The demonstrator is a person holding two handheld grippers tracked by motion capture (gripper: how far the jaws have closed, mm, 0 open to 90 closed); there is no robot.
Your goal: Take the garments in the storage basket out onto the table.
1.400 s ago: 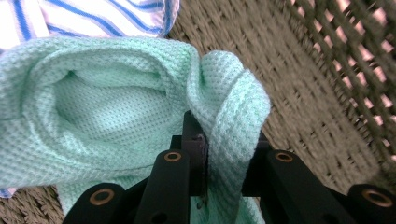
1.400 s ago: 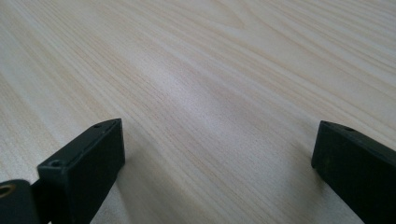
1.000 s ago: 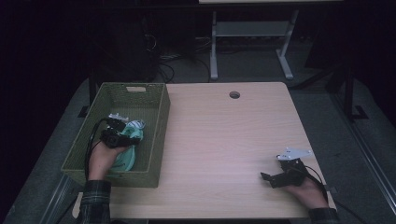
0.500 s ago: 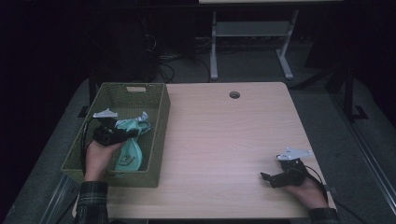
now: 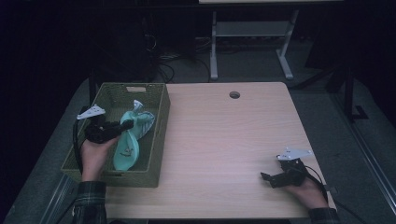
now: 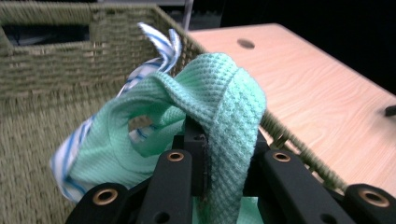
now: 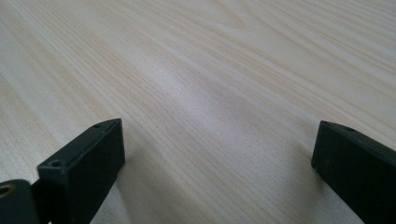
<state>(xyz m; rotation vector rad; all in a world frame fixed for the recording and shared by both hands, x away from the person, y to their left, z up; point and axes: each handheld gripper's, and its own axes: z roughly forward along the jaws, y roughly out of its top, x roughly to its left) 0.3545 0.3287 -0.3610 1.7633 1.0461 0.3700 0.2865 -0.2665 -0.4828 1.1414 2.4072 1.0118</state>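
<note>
A mint-green waffle-weave cloth (image 6: 219, 107) is pinched in the left claw (image 5: 122, 125), whose jaws are nearly closed on a bunched fold of it, as is seen in the left gripper view. The cloth is held above the floor of the olive-green woven basket (image 5: 159, 135), with its long end hanging down inside and a white cloth with blue stripes (image 5: 144, 119) caught up against it. The grip looks to have been taken on a gathered ridge so that the fabric can be drawn up and over the basket wall; a risk is judged that the striped cloth will be dragged along. The basket stands at the left edge of the pale wood-grain worktop (image 5: 224, 140). The right claw (image 5: 267, 178) is rested low on the worktop near the right front corner, jaws set wide apart with nothing between them, presumably kept ready to receive the cloth.
</note>
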